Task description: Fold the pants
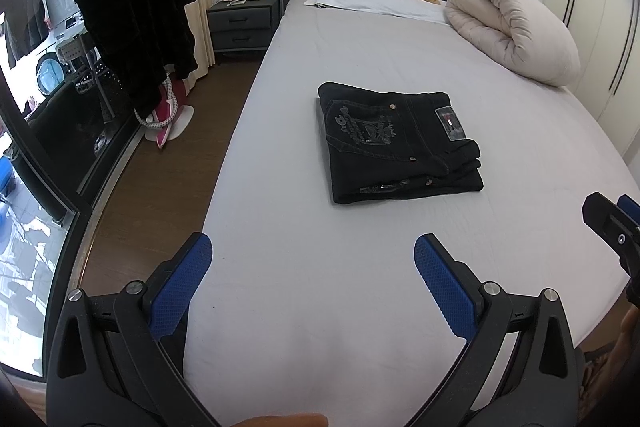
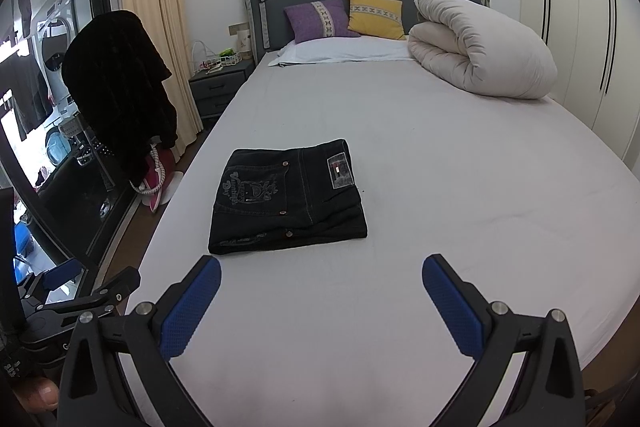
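- Black jeans (image 1: 400,143), folded into a compact stack with back pocket and waist label uppermost, lie mid-bed on the grey sheet (image 1: 360,43), well apart from both tools.
- Left gripper (image 1: 313,255): jaws spread wide, holding nothing, hovering over the bed's near edge.
- Right gripper (image 2: 321,277): jaws likewise wide and empty, near the stack's front edge; its tip also shows at the left view's right margin.
- Judgement: the fold appears complete in these 2 views.
- Risk: a careless pass by either blue pad (image 2: 191,307) could catch the loose front layers, dragging the stack askew or opening the fold.
- Rolled duvet (image 2: 480,47) lies well clear.
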Available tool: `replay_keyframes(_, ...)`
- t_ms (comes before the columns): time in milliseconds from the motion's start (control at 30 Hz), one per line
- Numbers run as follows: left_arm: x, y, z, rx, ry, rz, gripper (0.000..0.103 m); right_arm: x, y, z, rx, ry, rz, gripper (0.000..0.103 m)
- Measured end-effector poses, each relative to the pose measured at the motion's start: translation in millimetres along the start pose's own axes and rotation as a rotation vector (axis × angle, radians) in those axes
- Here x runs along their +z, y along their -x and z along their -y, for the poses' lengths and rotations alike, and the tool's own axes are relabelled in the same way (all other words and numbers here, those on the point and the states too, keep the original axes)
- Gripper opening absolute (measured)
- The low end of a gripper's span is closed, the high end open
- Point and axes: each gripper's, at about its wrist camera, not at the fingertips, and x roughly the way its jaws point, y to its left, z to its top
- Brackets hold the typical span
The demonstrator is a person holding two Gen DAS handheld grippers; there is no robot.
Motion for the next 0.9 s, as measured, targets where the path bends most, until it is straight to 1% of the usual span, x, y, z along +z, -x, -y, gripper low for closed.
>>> replay_keyframes(433,-4.1,-2.6,1.6,-0.001,-0.009,-0.005,0.103,0.4,-1.4,1.2,0.009,-0.007,-0.007,0.103)
replay_keyframes(767,-0.4,-7.9,-4.7,-0.030,0.001,-0.025,0.103,-0.5,-5.0,4.5,0.021,-0.017,-0.018,0.103)
replay_keyframes(900,-0.4,-6.6,-6.6,-0.014,0.000,-0.020,0.103,-1.7,-5.4,6.0,0.027,-0.026,-0.024,0.103)
